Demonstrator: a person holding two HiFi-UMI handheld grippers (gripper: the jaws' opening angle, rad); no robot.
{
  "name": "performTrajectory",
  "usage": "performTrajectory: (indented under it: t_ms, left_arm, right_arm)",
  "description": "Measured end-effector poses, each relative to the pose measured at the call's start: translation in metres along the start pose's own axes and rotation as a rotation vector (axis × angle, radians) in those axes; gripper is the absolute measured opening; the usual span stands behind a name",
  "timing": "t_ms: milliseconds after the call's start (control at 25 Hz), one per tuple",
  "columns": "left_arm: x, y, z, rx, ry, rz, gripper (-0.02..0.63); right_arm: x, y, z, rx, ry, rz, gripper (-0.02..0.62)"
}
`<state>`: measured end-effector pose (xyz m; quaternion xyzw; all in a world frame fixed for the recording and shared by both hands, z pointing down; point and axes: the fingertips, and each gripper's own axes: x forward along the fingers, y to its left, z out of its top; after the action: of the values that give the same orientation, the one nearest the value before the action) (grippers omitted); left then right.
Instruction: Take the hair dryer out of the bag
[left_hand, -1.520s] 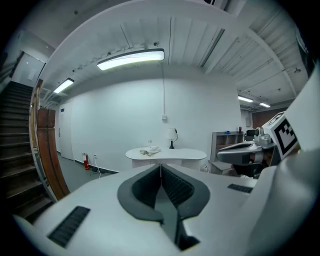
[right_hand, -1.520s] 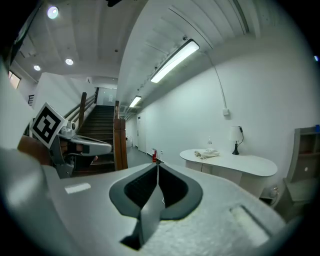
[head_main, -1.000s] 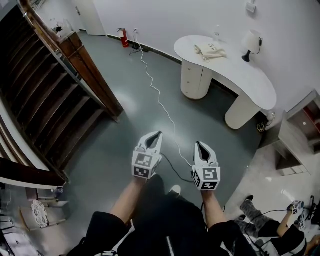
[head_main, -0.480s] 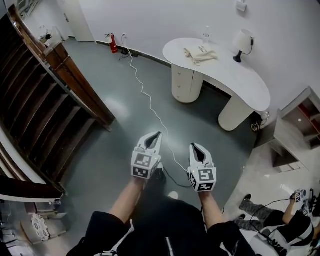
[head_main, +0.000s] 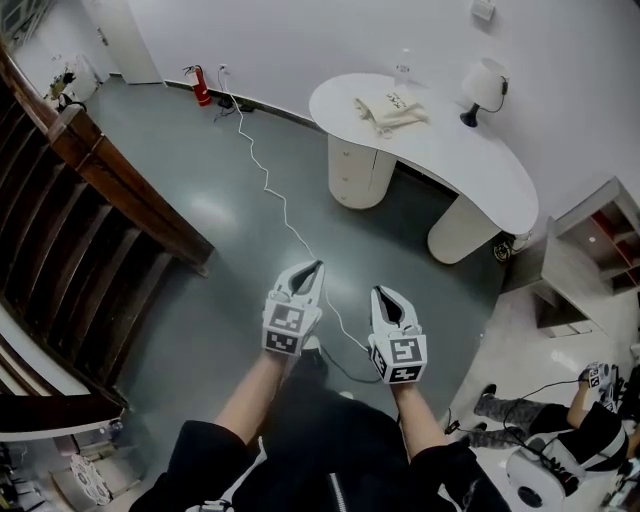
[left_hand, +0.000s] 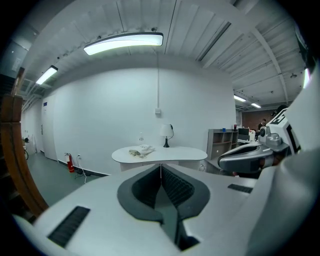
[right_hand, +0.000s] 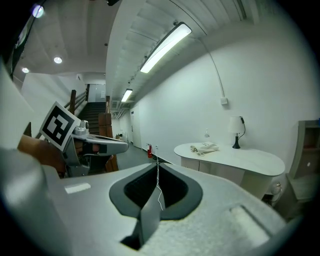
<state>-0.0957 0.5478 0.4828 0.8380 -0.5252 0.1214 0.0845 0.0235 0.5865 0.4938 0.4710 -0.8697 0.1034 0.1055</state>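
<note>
A cream cloth bag (head_main: 392, 108) lies on the far left end of a white curved table (head_main: 470, 165). No hair dryer shows in any view. In the left gripper view the bag (left_hand: 141, 150) is small and far off, and in the right gripper view the bag (right_hand: 205, 147) is too. My left gripper (head_main: 318, 266) and right gripper (head_main: 378, 291) are held side by side over the grey floor, well short of the table. Both point toward it. The jaws of the left gripper (left_hand: 160, 165) are shut with nothing between them, and so are those of the right gripper (right_hand: 157, 162).
A table lamp (head_main: 480, 88) and a clear bottle (head_main: 403, 65) stand on the table near the bag. A white cable (head_main: 265, 180) runs across the floor from a wall socket beside a fire extinguisher (head_main: 200, 86). A wooden staircase (head_main: 90, 230) is on the left, shelving (head_main: 600, 250) on the right, with a seated person (head_main: 560, 450) at the lower right.
Both grippers have travelled forward toward the table, which now sits nearer and further left in the head view. Their jaws stayed shut.
</note>
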Motion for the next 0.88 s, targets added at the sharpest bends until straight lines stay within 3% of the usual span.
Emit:
performTrajectory:
  t_ms: [880]
  left_arm:
    - [0.086,0.134,0.008,-0.023,0.020,-0.085,0.013]
  right_arm:
    - [0.161,-0.003,0.038,0.006,0.033,-0.077,0.006]
